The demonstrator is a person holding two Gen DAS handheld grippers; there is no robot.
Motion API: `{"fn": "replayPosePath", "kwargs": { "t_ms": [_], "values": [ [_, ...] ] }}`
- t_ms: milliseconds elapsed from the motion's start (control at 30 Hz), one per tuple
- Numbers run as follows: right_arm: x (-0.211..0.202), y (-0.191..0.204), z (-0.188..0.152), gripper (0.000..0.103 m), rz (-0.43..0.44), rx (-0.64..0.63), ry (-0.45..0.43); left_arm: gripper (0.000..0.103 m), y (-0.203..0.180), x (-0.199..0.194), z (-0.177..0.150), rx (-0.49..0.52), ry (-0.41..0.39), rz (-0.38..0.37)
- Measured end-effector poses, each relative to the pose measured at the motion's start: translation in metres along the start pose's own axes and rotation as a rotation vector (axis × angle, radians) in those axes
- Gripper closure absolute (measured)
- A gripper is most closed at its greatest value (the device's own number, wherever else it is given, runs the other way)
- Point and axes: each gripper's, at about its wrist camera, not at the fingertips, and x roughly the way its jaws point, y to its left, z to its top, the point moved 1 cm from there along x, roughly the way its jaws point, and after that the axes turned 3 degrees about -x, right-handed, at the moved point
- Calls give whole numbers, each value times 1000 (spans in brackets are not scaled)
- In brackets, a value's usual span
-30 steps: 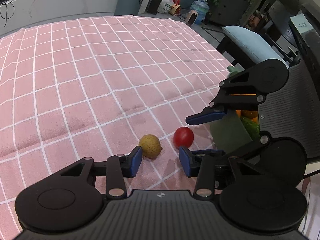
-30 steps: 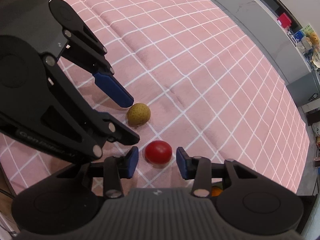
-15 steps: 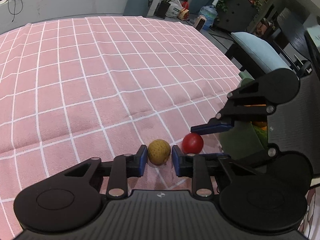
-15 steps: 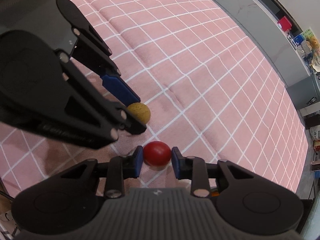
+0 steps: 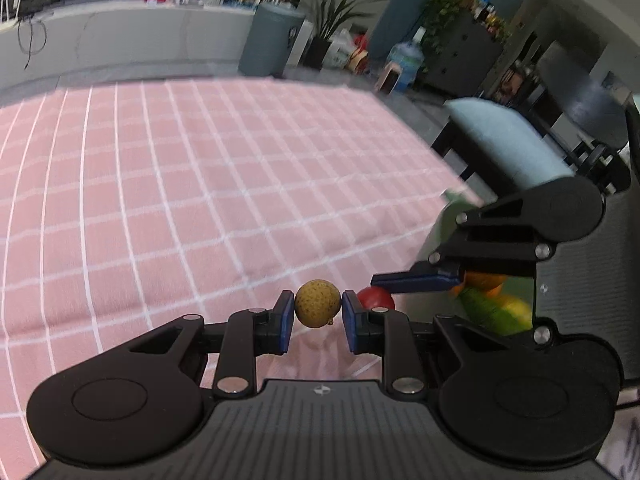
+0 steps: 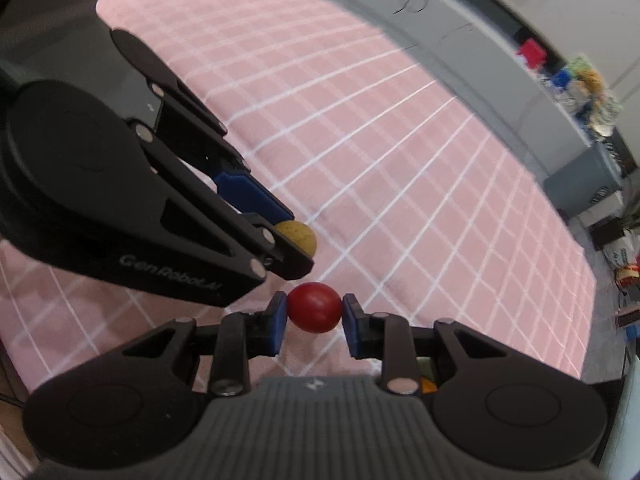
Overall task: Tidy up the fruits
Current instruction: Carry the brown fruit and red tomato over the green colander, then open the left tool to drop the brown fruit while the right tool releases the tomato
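Left wrist view: left gripper (image 5: 317, 315) jaws clamped on yellow speckled fruit (image 5: 318, 303), lifted clear of pink checked cloth (image 5: 180, 200); broad bare cloth ahead, cloth edge near at right beside green container (image 5: 496, 312) of fruit.

Right wrist view: right gripper (image 6: 315, 322) jaws clamped on red fruit (image 6: 315, 307), just beside left gripper; open cloth beyond to far edge.
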Motion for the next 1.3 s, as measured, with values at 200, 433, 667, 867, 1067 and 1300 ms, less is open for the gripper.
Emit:
{"fn": "replayPosePath", "kwargs": {
  "t_ms": [200, 433, 667, 867, 1067, 1300],
  "values": [
    [-58, -15, -14, 78, -63, 168, -100, 75, -26, -30, 14, 27, -100, -93],
    [-121, -38, -57, 78, -148, 381, -174, 75, -49, -37, 19, 21, -145, -231],
    [-131, -40, -102, 78, -177, 552, -154, 75, -80, -15, 9, 77, -85, -233],
    [-110, -33, -118, 78, -195, 597, -121, 75, -89, 2, -3, 141, -37, -163],
    [-85, -39, -127, 77, -172, 637, -89, 75, -85, 8, -9, 152, -21, -131],
    [-68, -45, -133, 77, -141, 688, -87, 75, -91, 11, -12, 195, -28, -103]
  ]
}}
